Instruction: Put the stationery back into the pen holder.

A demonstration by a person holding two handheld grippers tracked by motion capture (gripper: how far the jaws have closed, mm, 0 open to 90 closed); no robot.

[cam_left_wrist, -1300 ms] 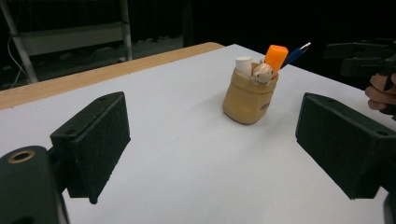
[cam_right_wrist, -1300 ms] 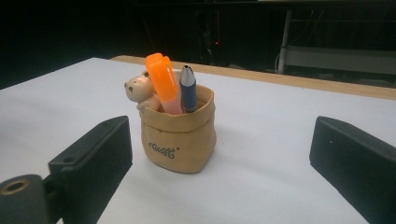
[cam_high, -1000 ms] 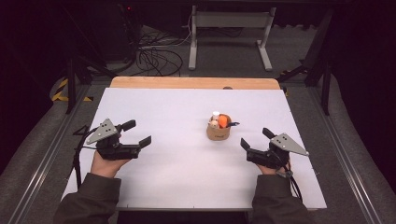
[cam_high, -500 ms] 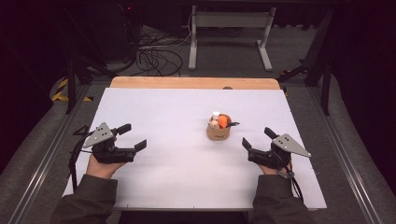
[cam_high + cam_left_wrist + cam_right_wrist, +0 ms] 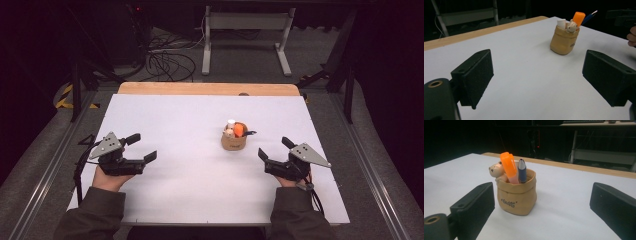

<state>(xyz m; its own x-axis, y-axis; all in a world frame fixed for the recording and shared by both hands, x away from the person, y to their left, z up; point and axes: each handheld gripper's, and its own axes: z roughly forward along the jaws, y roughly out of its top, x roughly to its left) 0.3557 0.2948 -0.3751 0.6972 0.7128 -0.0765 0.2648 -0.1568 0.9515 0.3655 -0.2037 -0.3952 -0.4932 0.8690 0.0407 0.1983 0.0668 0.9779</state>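
Counting: one tan pouch [image 5: 233, 141] right of centre on white tabletop [image 5: 190, 125], holding one orange highlighter [image 5: 509, 167], one blue pen [image 5: 522, 170], one white cap [image 5: 561, 23], one small animal figure [image 5: 496, 170]. Left gripper [image 5: 141, 148] and right gripper [image 5: 272, 148]: both jaws wide apart, empty, resting near front edge. Wooden strip [image 5: 207, 88] at far edge; dark room, cables [image 5: 165, 62] on floor.

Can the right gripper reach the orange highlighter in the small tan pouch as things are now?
Probably yes: the right gripper is open beside the small tan pouch, bare white table between, and the orange highlighter stands up above its rim.
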